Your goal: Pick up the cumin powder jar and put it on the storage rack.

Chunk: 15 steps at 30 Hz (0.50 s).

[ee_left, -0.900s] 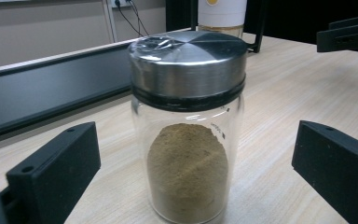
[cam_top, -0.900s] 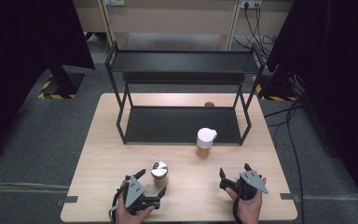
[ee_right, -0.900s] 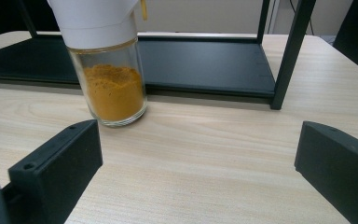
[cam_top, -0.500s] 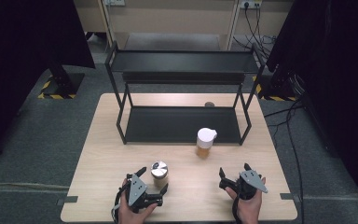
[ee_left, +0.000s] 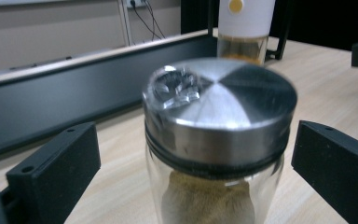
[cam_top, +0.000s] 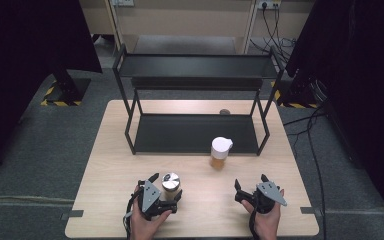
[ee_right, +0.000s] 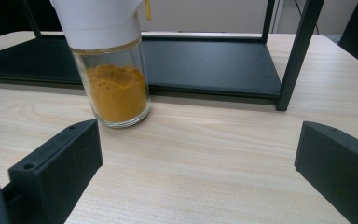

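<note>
— What do you see from above?

— My left gripper (cam_top: 164, 187) sits near the front edge of the tabletop (cam_top: 110, 165), left of the middle. Its jaws are spread, and the metal-lidded jar (cam_top: 170, 181) stands upright between them. My right gripper (cam_top: 250, 184) is near the front edge too, toward the right corner, jaws apart with nothing in them. The white-capped jar (cam_top: 219, 152) stands just in front of the black rack (cam_top: 195, 132), near the rack's right front leg, well apart from both grippers.

— And along your left gripper?

— The metal-lidded jar (ee_left: 216, 140) stands between my two black jaws, lid on, brownish powder inside. There is a gap on each side, so the pads are not pressing it; the gripper is released. Behind it lies the rack's lower shelf (ee_left: 74, 93), and the white-capped jar (ee_left: 244, 28) stands farther off.

— And along your right one?

— Jaws wide, bare wood between them. The white-capped jar (ee_right: 109, 70), holding orange powder, stands ahead and to the left, beyond the jaw tips, just before the rack's lower shelf (ee_right: 205, 60).
</note>
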Tool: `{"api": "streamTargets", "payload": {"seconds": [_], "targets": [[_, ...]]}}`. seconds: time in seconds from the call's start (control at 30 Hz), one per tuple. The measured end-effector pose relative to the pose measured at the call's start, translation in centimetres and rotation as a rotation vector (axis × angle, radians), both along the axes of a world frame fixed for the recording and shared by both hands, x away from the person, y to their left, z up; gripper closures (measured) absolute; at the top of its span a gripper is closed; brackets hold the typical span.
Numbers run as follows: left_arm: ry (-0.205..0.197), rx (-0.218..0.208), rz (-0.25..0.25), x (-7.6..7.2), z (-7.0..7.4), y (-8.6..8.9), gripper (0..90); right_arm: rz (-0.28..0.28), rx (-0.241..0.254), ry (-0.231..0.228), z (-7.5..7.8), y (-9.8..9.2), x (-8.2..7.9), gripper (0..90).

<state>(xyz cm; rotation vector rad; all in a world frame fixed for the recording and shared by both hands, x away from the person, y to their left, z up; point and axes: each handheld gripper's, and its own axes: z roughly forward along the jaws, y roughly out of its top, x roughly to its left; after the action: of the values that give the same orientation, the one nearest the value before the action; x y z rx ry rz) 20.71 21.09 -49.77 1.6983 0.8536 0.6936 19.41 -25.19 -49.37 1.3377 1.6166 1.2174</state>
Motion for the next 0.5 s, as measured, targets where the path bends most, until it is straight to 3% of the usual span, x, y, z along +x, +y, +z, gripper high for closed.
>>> {"api": "streamTargets", "payload": {"seconds": [0.3,0.5], "targets": [[0.016,0.004,-0.011,0.7,-0.3,-0.3,3.7,0.008,-0.002,0.001,0.0,-0.1,0.1,0.7],[0.022,0.016,-0.022,1.3,-0.1,-0.4,12.6,0.009,-0.003,0.001,0.0,-0.1,0.1,0.7]]}}
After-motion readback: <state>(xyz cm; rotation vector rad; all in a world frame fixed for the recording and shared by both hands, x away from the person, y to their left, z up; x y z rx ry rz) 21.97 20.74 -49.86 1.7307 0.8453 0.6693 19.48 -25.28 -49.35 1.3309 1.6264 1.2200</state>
